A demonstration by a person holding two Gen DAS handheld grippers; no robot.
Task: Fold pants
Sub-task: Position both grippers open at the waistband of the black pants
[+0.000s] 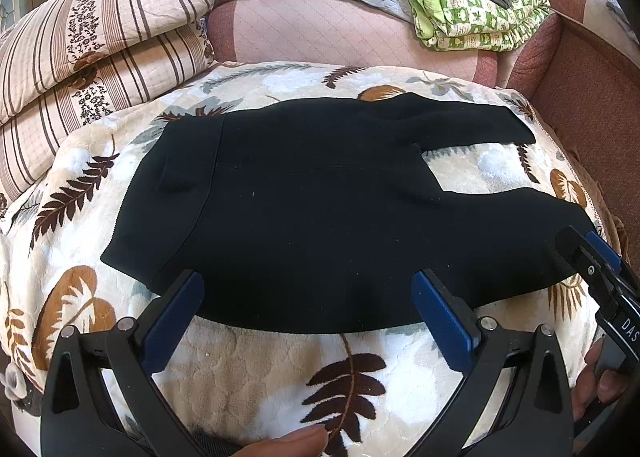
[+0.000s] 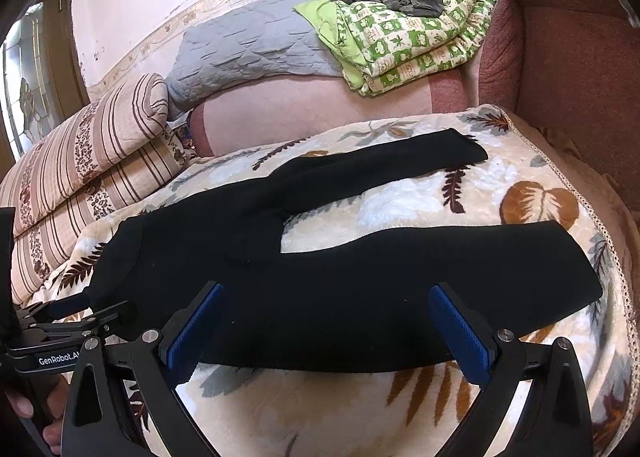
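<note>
Our left tool hangs with its blue pads spread wide over the near edge of the black pants, gripping nothing. Our right tool is likewise spread apart over the near leg, empty. We see the pants lying flat on the leaf-patterned fleece blanket covering the bed, waistband to the left, both legs splayed in a V to the right, the fabric plain and mostly smooth.

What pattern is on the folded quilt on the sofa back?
Green-and-cream checks with small motifs on the quilt, clearest in the right wrist view.
</note>
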